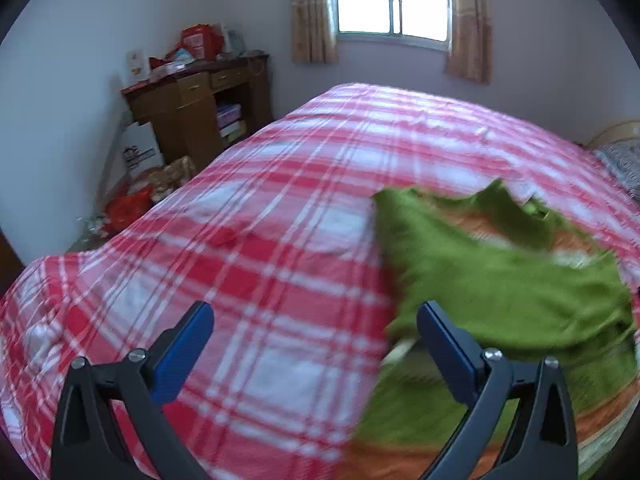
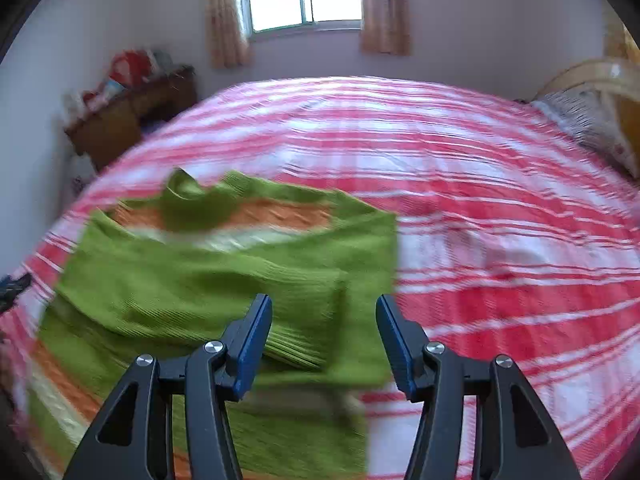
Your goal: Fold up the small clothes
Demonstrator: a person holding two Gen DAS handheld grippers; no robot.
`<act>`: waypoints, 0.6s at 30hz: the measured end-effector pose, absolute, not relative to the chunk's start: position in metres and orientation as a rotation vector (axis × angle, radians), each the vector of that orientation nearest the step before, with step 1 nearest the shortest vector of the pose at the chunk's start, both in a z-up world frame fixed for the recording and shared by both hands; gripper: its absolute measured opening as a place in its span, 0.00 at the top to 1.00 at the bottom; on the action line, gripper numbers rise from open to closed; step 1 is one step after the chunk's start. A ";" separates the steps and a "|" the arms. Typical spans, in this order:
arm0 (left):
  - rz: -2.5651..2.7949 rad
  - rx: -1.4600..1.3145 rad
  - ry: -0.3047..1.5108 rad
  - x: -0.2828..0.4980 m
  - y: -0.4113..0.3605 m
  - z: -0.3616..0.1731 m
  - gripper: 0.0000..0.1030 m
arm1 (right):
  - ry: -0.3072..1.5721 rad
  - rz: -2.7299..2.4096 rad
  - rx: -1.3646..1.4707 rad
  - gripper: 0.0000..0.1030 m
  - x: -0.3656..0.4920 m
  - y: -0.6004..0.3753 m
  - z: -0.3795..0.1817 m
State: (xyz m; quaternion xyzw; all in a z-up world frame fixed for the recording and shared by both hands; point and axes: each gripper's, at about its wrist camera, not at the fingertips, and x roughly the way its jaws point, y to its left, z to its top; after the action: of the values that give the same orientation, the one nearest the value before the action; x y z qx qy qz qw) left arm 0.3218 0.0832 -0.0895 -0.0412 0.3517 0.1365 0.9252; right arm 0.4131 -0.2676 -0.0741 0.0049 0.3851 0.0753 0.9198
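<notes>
A small green knit sweater point(image 1: 500, 280) with orange and pale stripes lies on the red and white checked bedspread point(image 1: 260, 248), its sleeves folded across the body. In the right wrist view the sweater point(image 2: 224, 272) lies left of centre. My left gripper point(image 1: 316, 316) is open and empty above the sweater's left edge, its right finger over the fabric. My right gripper point(image 2: 324, 308) is open and empty above the sweater's right edge, over a folded sleeve cuff point(image 2: 300, 344). Both views are blurred by motion.
The bed point(image 2: 480, 184) fills most of both views. A patterned pillow point(image 2: 592, 128) lies at the headboard on the right. A cluttered wooden desk point(image 1: 196, 100) stands by the far left wall, with bags point(image 1: 132, 204) on the floor. A curtained window point(image 1: 392, 0) is behind.
</notes>
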 end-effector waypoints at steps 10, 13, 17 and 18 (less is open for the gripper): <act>0.490 0.140 0.895 0.385 0.087 -0.148 0.00 | 0.911 0.310 0.035 0.46 0.433 -0.208 -0.113; 0.431 -0.006 0.934 0.382 0.117 -0.150 0.00 | 0.911 0.412 0.015 0.46 0.422 -0.184 -0.114; 0.444 -0.010 0.926 0.378 0.119 -0.146 0.00 | 0.897 0.470 -0.027 0.46 0.417 -0.166 -0.115; 0.468 0.002 0.922 0.376 0.118 -0.141 0.00 | 0.873 0.446 -0.039 0.46 0.415 -0.167 -0.110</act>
State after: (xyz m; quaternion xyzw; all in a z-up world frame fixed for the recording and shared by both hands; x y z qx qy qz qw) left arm 0.3759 0.1177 -0.1408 0.0012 0.4405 0.2238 0.8694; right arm 0.4149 -0.1667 -0.1097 -0.0188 0.4194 0.2143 0.8820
